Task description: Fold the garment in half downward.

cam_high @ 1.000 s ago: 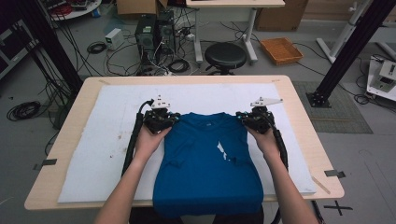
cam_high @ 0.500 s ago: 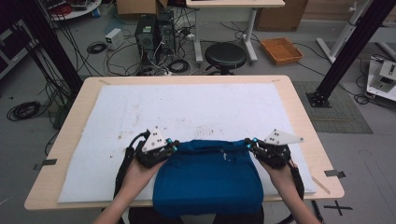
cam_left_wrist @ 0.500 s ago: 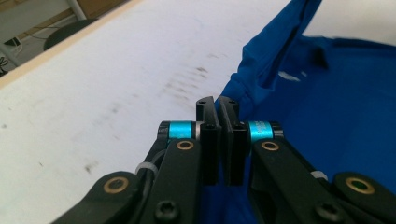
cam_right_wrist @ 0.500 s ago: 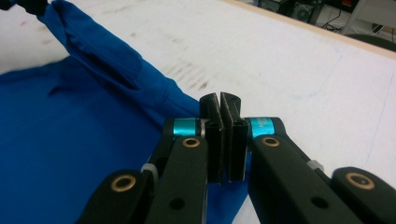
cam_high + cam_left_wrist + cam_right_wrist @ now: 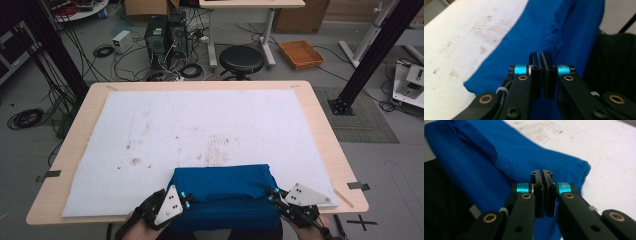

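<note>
One blue shirt (image 5: 222,192) lies folded at the near edge of the single wooden table (image 5: 320,130), on one white cloth (image 5: 200,130) that covers most of the top. Two grippers work at it: the left gripper (image 5: 186,200) at the near left and the right gripper (image 5: 271,195) at the near right. On the far floor stand one black round stool (image 5: 241,59), one orange tray (image 5: 301,53) and two dark computer towers (image 5: 166,34).

Both hands are low at the near edge, one at each side. The left hand-held gripper (image 5: 186,200) points up and inward, its jaws squeezed together. The right hand-held gripper (image 5: 272,194) does the same, with its jaws pressed tight too.
</note>
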A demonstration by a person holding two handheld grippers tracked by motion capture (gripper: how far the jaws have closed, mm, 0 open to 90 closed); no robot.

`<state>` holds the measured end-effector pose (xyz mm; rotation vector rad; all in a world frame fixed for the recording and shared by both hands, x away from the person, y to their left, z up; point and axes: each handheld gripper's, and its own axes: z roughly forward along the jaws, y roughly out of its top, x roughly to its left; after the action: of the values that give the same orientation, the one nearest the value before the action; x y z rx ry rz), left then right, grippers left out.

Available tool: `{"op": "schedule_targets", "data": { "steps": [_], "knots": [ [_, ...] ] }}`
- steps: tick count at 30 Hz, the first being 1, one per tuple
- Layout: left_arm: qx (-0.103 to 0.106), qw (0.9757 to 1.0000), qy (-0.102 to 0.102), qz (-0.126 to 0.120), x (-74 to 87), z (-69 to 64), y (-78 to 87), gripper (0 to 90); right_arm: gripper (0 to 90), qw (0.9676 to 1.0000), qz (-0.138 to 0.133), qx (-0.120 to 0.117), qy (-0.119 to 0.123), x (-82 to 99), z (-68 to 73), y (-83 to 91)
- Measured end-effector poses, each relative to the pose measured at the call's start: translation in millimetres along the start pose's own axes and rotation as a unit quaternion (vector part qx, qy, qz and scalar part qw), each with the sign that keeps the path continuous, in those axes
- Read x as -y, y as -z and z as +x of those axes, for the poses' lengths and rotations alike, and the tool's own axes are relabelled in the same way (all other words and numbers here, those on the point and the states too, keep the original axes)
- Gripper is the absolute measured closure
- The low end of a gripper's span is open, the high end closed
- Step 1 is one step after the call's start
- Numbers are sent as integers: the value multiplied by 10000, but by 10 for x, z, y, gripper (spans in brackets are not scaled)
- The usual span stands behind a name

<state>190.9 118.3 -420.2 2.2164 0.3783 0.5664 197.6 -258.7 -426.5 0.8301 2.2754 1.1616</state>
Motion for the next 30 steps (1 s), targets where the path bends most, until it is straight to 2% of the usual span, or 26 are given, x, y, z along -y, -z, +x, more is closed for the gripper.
{"op": "schedule_targets", "data": {
  "steps": [5,6,9,12,13,15,17,19,21,22,24,26,29,30],
  "knots": [
    [152,9997,-65,159,70,-139,-12,862,882,9997,216,7,65,107,126,43],
    [145,9997,-74,205,84,-157,-16,859,879,9996,258,18,72,125,145,49],
    [41,9996,-55,283,125,-171,-9,717,824,9996,279,-19,72,156,164,75],
    [-53,9997,-14,218,132,-134,26,701,809,9998,213,-36,51,154,145,109],
    [-177,9996,209,60,115,-32,64,687,776,9999,123,33,-28,121,106,138],
    [-308,9980,523,-162,87,115,79,659,751,9998,9,120,-134,66,19,137],
    [-454,9955,785,-275,57,285,57,652,712,9992,-78,255,-314,-6,-118,97],
    [-616,9927,998,-275,48,463,5,636,663,9973,-120,363,-624,-77,-299,5],
    [-755,9889,1252,-266,67,631,-73,627,645,9948,-91,448,-906,-132,-483,-123],
    [-770,9862,1446,-259,86,707,-120,625,622,9937,-78,458,-1023,-150,-571,-198],
    [-753,9822,1713,-166,141,837,-221,623,600,9899,54,422,-1351,-170,-718,-349],
    [-685,9780,1971,-44,217,923,-318,621,568,9859,240,269,-1632,-163,-814,-494],
    [-567,9707,2332,123,342,982,-414,620,563,9824,414,110,-1819,-126,-852,-642],
    [-531,9682,2440,181,380,990,-431,621,593,9819,473,57,-1832,-113,-850,-672]
  ]
}}
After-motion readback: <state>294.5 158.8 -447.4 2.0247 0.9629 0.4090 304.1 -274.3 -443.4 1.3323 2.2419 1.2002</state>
